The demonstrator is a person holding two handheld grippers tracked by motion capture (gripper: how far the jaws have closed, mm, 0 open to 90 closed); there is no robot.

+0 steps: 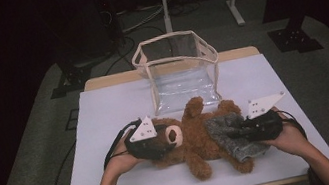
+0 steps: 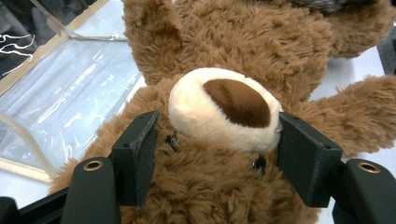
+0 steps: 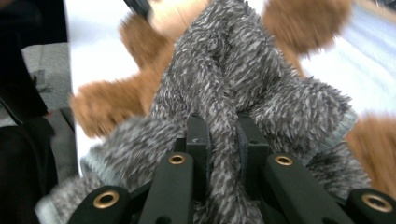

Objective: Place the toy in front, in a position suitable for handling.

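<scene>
A brown teddy bear (image 1: 195,143) lies on its back on the white table (image 1: 104,107), head toward the left. My left gripper (image 1: 166,145) has its jaws on both sides of the bear's head (image 2: 224,100), just below the cream muzzle, and they press into the fur. A grey fuzzy knit garment (image 1: 224,128) lies over the bear's lower body. My right gripper (image 1: 234,134) is shut on a bunched fold of this garment (image 3: 224,70), pinched between its jaws (image 3: 223,140). The bear's brown limbs (image 3: 100,105) stick out around the knit.
A clear plastic bag with beige trim (image 1: 179,70) stands open just behind the bear, and its wall (image 2: 70,88) is close to the bear's head. Floor, cables and a stand's legs (image 1: 234,5) lie beyond the far edge.
</scene>
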